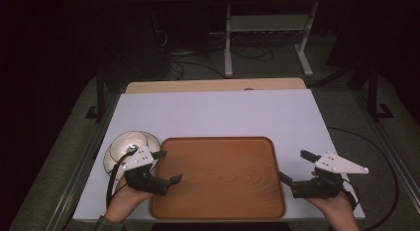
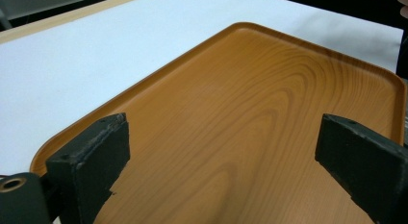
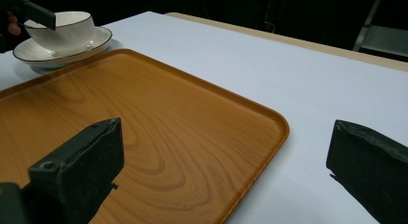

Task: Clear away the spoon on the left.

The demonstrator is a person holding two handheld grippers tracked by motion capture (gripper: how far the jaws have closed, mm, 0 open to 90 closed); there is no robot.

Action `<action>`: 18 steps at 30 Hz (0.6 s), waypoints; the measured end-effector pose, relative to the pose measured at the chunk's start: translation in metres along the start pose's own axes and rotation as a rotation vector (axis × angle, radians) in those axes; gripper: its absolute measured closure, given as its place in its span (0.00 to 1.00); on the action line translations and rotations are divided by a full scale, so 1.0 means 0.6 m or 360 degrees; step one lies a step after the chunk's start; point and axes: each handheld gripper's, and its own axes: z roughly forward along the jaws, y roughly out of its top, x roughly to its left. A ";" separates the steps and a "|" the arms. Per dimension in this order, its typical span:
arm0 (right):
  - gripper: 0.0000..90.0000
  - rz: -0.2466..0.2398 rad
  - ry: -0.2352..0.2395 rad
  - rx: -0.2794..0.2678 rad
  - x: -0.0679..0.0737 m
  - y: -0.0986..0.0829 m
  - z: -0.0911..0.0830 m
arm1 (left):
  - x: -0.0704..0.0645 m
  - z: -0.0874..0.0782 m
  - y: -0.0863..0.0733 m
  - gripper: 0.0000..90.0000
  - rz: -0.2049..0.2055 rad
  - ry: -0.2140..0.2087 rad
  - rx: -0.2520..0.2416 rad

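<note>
A wooden tray (image 1: 218, 179) lies on a white tabletop (image 1: 218, 112), its near edge close to the table's front edge and a wide bare stretch of white beyond its far rim. The left gripper (image 1: 167, 166) hangs over the tray's left rim with its jaws spread wide and nothing between them; in the left gripper view the jaws frame bare wood grain (image 2: 231, 137). The right gripper (image 1: 293, 166) sits just off the tray's right edge, over the narrow white strip between tray and table edge, its jaws likewise parted and empty. A white bowl (image 3: 62, 28) stands on a saucer (image 3: 62, 48) at the table's left side, just beside the tray's far left corner; from above, the left gripper's grey plate covers part of both. The person's hands (image 1: 124, 201) are cut off at the bottom of the high view. The room behind the table is dark and hard to read.
</note>
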 end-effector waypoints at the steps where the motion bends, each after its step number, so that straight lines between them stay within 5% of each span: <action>1: 0.00 0.0004 -0.0002 -0.0004 0.000 0.000 0.000 | 0.000 0.000 0.000 0.05 0.0000 0.0000 0.0000; 9: 0.00 0.0006 -0.0014 -0.0028 -0.002 0.001 -0.003 | 0.001 0.002 0.001 0.08 -0.0011 -0.0006 0.0015; 18: 0.00 -0.0007 -0.0018 -0.0038 -0.002 0.001 -0.002 | 0.007 -0.016 -0.003 0.27 -0.0059 0.0024 0.0020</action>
